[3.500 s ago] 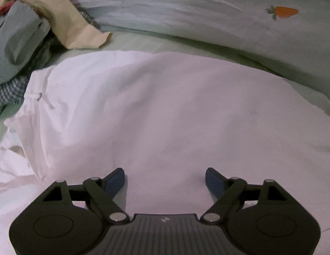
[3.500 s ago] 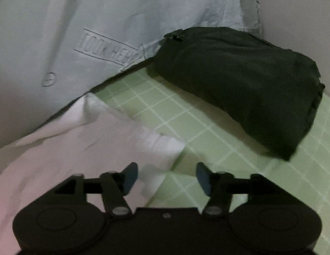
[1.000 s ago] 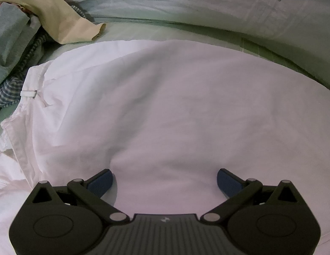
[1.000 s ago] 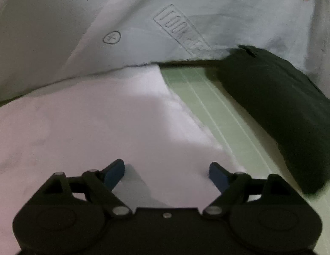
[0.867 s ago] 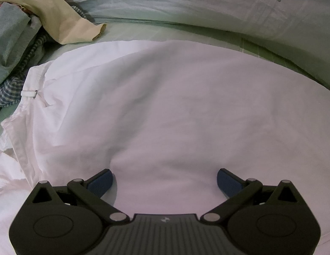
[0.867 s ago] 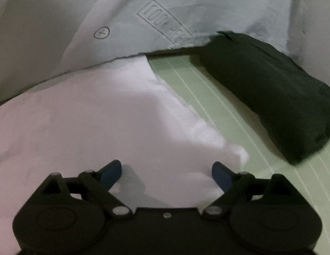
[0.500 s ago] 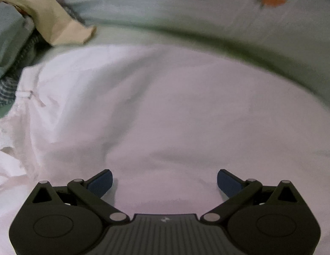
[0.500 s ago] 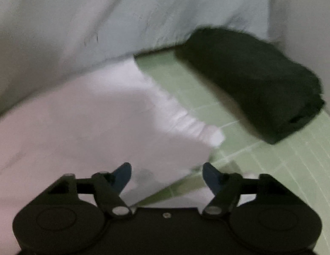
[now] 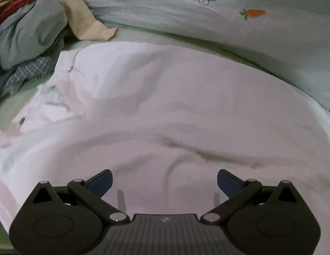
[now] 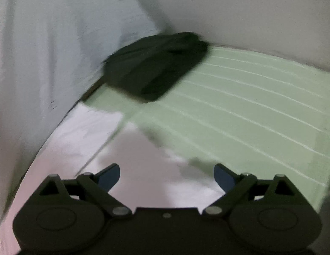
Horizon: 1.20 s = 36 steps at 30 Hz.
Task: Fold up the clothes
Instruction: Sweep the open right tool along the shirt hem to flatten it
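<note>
Your white garment (image 9: 186,110) lies spread across the green checked bedsheet (image 10: 250,110), partly folded, and it fills most of the left wrist view. A waistband-like end with a small loop and a button sits toward the upper left, so it looks like trousers or a skirt, though you cannot be sure from here. A long crease runs across the cloth just ahead of your left gripper (image 9: 164,179).

That gripper hovers above the fabric with its jaws spread wide and nothing between them. Your right gripper (image 10: 166,175) is over the garment's right-hand corner, where a doubled edge meets the bare sheet. Its jaws are opening, and no cloth is caught between the blue pads (image 10: 108,175).

You appear to be between folds: one layer is laid over, and both tools are free to take hold for the following one. The next move calls for each gripper to come down on an edge of the cloth and pinch through both layers — not just the top one — so the fold carries evenly.

A folded dark garment (image 10: 156,63) rests near the wall, well apart from the white one, which suggests where finished items go. The heap of unfolded clothes (image 9: 31,34) waits at the upper left, beside the carrot-print quilt (image 9: 228,21).
</note>
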### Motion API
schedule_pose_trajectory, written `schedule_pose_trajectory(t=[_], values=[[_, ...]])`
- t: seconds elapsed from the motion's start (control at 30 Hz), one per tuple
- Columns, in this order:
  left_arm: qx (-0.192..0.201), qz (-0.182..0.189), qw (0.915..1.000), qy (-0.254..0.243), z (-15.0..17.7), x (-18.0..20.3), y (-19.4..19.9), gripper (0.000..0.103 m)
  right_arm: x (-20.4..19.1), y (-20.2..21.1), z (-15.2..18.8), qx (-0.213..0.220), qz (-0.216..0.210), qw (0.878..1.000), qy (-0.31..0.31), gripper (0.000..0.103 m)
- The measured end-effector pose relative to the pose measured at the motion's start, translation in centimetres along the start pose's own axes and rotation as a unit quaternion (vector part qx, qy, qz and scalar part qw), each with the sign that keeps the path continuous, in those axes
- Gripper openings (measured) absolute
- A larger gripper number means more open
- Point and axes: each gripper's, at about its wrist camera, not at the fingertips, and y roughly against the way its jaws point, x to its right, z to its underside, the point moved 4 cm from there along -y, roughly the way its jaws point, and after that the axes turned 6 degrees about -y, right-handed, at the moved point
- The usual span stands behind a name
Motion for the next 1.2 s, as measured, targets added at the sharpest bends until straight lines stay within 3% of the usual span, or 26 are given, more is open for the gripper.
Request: schedule_pose_trajectory(t=[0.37, 0.67, 0.83, 1.03, 1.2], values=[[-0.022, 0.009, 0.9997, -0.006, 5.2, 2.2, 1.9, 0.103, 7.9, 2.7, 1.6, -0.016, 0.001, 0.996, -0.083, 0.096], [-0.03, 0.013, 0.9994, -0.015, 6.9, 3.9, 2.5, 0.103, 9.2, 3.9, 2.6, -0.037, -0.027, 0.996, -0.071, 0.097], [-0.033, 0.021, 0.9991, -0.015, 7.3, 4.4, 2.5, 0.103, 9.5, 4.6, 3.6, -0.053, -0.055, 0.992, -0.101, 0.099], [-0.035, 0.028, 0.9989, -0.015, 7.3, 4.3, 2.4, 0.103, 9.2, 5.0, 4.9, -0.078, -0.089, 0.981, -0.151, 0.099], [-0.027, 0.04, 0.9987, -0.017, 6.8, 3.4, 2.6, 0.103, 9.1, 4.9, 6.8, -0.109, -0.137, 0.959, -0.223, 0.099]])
